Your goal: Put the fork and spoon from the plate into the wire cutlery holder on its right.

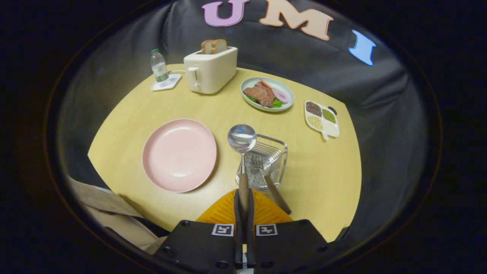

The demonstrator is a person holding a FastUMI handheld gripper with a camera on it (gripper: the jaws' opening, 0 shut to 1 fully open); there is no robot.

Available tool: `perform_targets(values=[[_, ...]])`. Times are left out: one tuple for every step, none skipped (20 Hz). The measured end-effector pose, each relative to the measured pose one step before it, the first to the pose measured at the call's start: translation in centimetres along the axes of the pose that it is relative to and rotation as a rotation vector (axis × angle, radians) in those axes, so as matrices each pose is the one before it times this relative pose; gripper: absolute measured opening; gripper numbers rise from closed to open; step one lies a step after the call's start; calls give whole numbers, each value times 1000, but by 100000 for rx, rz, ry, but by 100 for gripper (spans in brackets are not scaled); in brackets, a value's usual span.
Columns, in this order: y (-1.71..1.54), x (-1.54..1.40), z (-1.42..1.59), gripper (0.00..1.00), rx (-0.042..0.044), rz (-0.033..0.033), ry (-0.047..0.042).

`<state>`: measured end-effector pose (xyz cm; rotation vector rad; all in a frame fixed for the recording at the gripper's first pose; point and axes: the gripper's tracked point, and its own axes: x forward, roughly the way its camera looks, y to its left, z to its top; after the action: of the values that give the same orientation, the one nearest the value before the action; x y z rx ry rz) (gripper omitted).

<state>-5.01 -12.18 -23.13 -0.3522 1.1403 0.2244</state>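
Tool (243, 205) pinching spoon (242, 141) handle, bowl up, hovering over holder (266, 161); fork (266, 175) seemingly already inside it.

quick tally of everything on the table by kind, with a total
Dishes: 3 — pink plate, food plate, divided tray
Cutlery: 2 — spoon clamped in gripper, fork in wire holder
Holder: 1
Toaster: 1
Bottle: 1
Total: 8
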Motion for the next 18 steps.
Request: perform_targets(values=[[-402, 28, -312, 7, 882, -809, 1114], [-384, -30, -252, 7, 1398, -699, 1235], [-210, 60, -288, 7, 1616, -413, 1312], [-241, 14, -114, 7, 1754, -122, 954], [-212, 136, -88, 7, 1366, -21, 798], [-193, 7, 45, 8, 821, -354, 345], [-173, 52, -45, 9, 527, -472, 149], [-38, 3, 91, 11, 400, -18, -9], [142, 104, 261, 12, 894, 356, -661], [-21, -80, 157, 13, 519, 273, -550], [236, -101, 401, 16, 759, 936, -720], [190, 68, 252, 20, 623, 1022, -406], [-97, 50, 235, 24, 243, -329, -849], [-139, -80, 210, 27, 167, -664, -494], [87, 8, 10, 29, 407, 83, -167], [184, -57, 158, 36, 596, 656, -575], [321, -33, 140, 44, 631, 839, -611], [148, -92, 180, 51, -7, 265, -650]])
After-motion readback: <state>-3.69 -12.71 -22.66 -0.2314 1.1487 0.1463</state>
